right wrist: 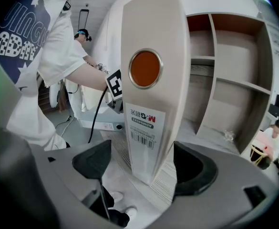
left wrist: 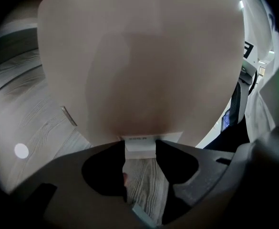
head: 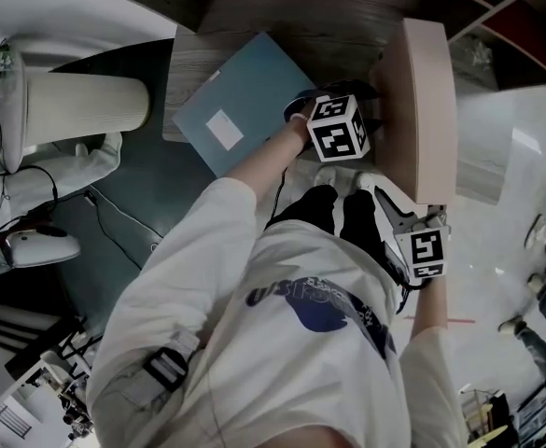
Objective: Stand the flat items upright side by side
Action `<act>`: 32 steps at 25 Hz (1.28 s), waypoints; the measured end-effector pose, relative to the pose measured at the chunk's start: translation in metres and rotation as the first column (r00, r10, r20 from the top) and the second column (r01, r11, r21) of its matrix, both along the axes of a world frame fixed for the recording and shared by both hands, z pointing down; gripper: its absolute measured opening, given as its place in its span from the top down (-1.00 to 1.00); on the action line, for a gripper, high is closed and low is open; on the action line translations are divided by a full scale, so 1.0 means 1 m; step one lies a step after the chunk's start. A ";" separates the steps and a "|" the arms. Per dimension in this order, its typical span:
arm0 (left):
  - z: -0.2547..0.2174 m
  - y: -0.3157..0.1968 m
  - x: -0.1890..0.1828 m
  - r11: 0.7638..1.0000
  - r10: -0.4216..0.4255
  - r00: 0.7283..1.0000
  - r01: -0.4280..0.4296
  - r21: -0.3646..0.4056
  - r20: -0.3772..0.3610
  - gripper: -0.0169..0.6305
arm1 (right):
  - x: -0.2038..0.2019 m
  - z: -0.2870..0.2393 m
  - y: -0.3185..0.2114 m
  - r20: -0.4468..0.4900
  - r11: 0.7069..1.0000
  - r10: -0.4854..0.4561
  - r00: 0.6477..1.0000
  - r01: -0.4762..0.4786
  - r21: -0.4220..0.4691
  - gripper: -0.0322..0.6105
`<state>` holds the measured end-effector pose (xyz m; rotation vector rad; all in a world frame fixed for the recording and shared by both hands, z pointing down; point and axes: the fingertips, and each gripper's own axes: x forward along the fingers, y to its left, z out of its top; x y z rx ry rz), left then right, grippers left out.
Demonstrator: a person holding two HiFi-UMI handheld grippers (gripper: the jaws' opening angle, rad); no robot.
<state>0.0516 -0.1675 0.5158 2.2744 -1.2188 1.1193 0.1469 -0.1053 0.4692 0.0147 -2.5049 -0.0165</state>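
A person stands over a grey wood-grain table (head: 347, 35), seen from above, with both arms stretched forward. The left forearm (head: 263, 157) reaches diagonally across the table's near edge, and the left gripper (head: 347, 110) tilts steeply down over the middle of the table. Its tongs (left wrist: 140, 161) stand apart with nothing pinched; bare table shows between them. Straight ahead of them is the broad side of a beige binder (left wrist: 139, 56), with a small white label (left wrist: 139, 144) at its foot.

The right arm (head: 431, 315) runs along the person's side. The right gripper (head: 414, 220) points down at a shallower slant toward the binder's near end. Its tongs (right wrist: 141, 166) are apart on either side of the binder's spine (right wrist: 149, 27). A gap shows at the left pad, so they do not clamp it. The spine has an orange ring (right wrist: 145, 68) and a barcode label (right wrist: 144, 128).

The binder (head: 422, 101) stands upright along the table's right edge. A blue folder (head: 245, 101) lies flat on the left part of the table, turned at an angle. One corner reaches the left edge and another juts past the near edge. Bare wood lies beyond the folder toward the far edge. The left gripper fills the strip between folder and binder. Open shelves (right wrist: 225, 56) rise behind the binder.
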 end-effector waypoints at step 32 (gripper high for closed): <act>-0.009 -0.025 -0.009 0.992 0.121 0.992 -0.122 0.019 0.016 0.34 | -0.025 -0.013 -0.034 0.038 0.927 0.374 0.927 -0.375 0.022 -0.11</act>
